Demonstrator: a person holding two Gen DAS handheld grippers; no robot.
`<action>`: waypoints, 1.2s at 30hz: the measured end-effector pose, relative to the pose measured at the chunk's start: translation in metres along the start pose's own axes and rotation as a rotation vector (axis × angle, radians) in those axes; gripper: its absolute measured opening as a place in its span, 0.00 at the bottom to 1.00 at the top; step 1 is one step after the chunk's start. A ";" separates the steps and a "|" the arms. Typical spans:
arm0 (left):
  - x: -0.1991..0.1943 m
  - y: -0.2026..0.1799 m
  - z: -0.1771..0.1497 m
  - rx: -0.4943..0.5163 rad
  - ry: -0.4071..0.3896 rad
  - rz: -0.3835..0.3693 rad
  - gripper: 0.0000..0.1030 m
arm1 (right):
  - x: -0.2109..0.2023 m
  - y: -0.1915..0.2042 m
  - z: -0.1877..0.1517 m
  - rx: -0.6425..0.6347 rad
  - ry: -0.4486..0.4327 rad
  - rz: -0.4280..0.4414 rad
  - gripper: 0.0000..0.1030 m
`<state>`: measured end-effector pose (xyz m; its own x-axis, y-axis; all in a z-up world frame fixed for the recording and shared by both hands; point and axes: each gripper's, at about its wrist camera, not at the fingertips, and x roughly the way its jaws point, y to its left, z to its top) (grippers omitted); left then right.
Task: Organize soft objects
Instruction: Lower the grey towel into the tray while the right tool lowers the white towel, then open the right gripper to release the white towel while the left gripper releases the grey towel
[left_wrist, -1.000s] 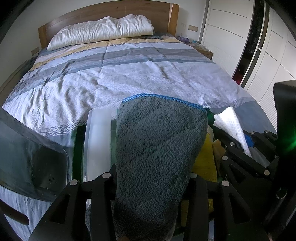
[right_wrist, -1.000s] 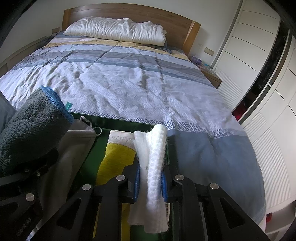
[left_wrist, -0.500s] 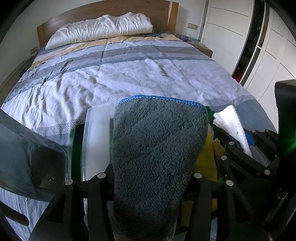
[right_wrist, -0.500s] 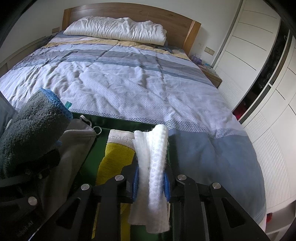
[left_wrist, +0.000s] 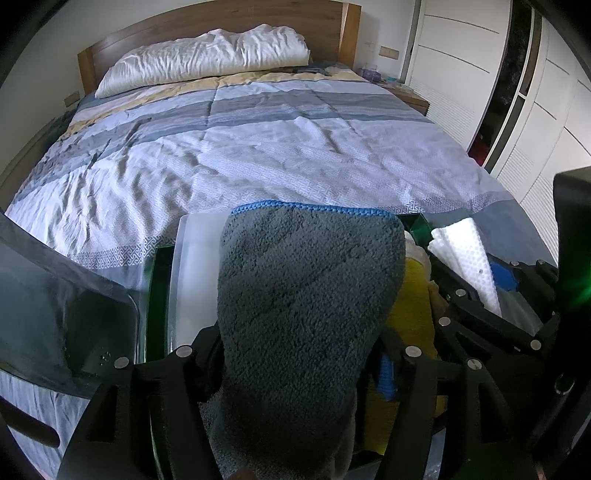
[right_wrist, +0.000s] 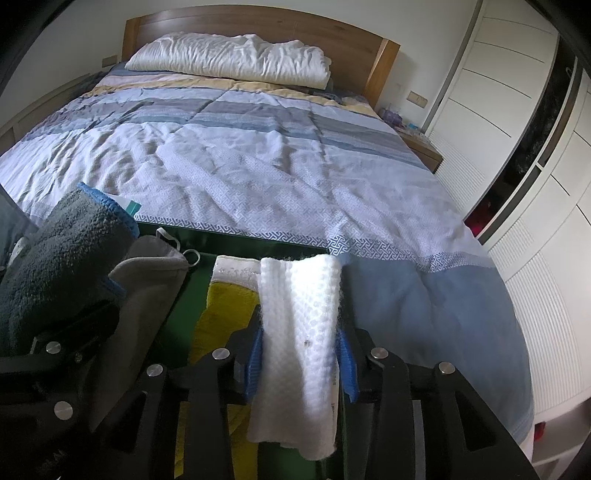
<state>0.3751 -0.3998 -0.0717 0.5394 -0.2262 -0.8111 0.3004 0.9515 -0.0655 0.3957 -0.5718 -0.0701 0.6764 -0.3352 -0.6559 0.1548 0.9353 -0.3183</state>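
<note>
A grey towel (left_wrist: 306, 306) is clamped in the left gripper (left_wrist: 295, 354); a white cloth (right_wrist: 301, 343) is gripped by the right gripper (right_wrist: 301, 362), the bed (right_wrist: 240, 158) ahead.

I see a bed with striped quilt (right_wrist: 240, 155), white pillow (right_wrist: 229, 59) against wooden headboard (right_wrist: 380, 62), white wardrobe doors (right_wrist: 517, 122) at right, nightstand (right_wrist: 421, 146) beside bed
</note>
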 end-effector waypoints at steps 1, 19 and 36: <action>0.000 0.000 0.000 -0.003 0.000 -0.002 0.57 | 0.000 0.000 0.000 0.001 0.000 0.001 0.35; -0.001 0.001 0.002 -0.006 -0.006 0.004 0.58 | -0.001 -0.002 0.000 -0.001 -0.002 -0.003 0.38; -0.001 0.000 0.003 -0.005 -0.004 0.008 0.60 | 0.000 -0.004 0.000 0.005 -0.003 -0.007 0.49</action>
<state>0.3762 -0.4004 -0.0691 0.5449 -0.2191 -0.8094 0.2921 0.9544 -0.0617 0.3948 -0.5751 -0.0688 0.6775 -0.3415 -0.6514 0.1629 0.9333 -0.3199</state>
